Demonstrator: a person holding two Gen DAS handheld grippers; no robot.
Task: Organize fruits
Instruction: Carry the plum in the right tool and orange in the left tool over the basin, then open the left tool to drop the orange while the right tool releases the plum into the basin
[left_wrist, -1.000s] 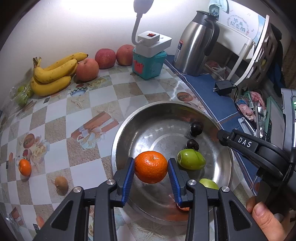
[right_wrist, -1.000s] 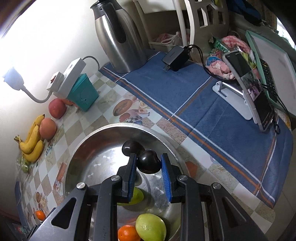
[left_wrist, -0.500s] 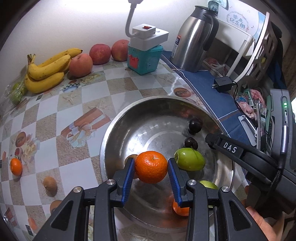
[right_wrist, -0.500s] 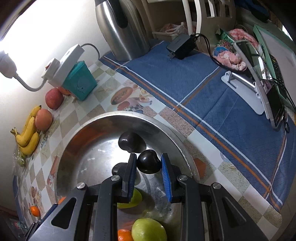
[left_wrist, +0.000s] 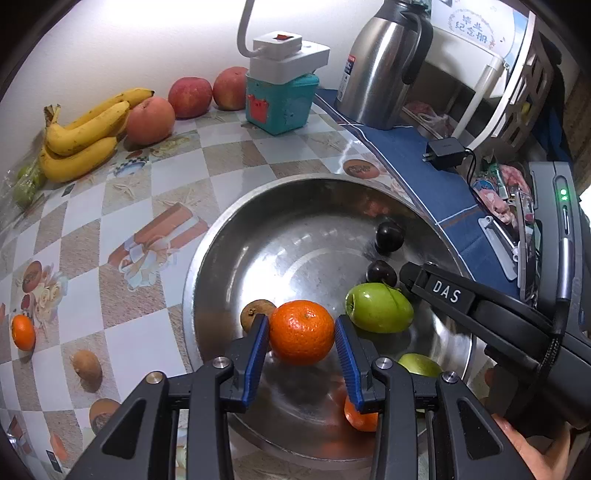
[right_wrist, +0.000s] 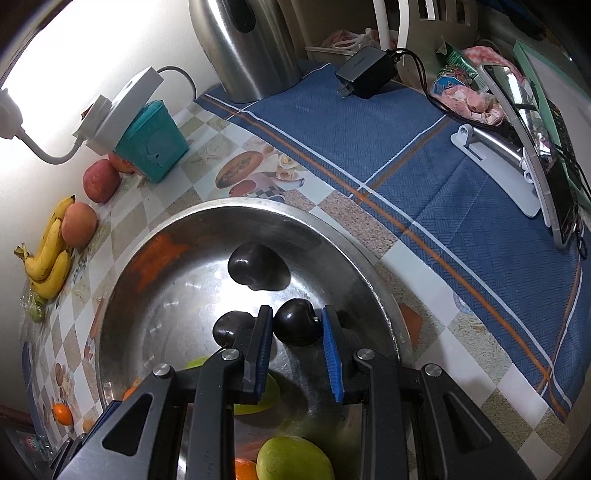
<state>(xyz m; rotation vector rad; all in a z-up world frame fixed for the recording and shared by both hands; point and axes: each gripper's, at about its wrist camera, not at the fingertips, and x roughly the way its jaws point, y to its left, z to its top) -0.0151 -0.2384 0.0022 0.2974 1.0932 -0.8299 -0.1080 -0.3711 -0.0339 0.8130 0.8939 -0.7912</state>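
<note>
Since a second ago, both grippers have moved forward over the steel bowl (left_wrist: 207, 258), and a brown fruit (left_wrist: 255, 314) inside it has come into sight behind the left gripper's fingers. The left gripper (left_wrist: 301, 338) is clamped on a tangerine (left_wrist: 301, 332), its blue pads pressing both sides, held above the near part of the bowl. The right gripper (right_wrist: 297, 332) is clamped on a dark plum (right_wrist: 297, 326), held over the bowl's right side.

Inside the bowl, two more dark plums (left_wrist: 389, 237) lie near the far right wall, apart from each other. A green fruit (left_wrist: 378, 307) lies just right of the held tangerine, a second green fruit (left_wrist: 419, 363) sits nearer the rim, and another tangerine (left_wrist: 360, 417) shows partly behind the left gripper's right finger.

On the checkered tablecloth (left_wrist: 92, 229) to the left, a small tangerine (left_wrist: 23, 331) and a brown fruit (left_wrist: 86, 365) lie well apart from the bowl. By the far wall are bananas (left_wrist: 83, 136) touching a peach-coloured apple (left_wrist: 149, 120), two red apples (left_wrist: 190, 96) beside it, and a teal box (left_wrist: 280, 105) bearing a white power strip (left_wrist: 290, 57). A steel kettle (left_wrist: 382, 62) stands on a blue cloth (right_wrist: 424, 155), beside a black charger (right_wrist: 367, 72).
</note>
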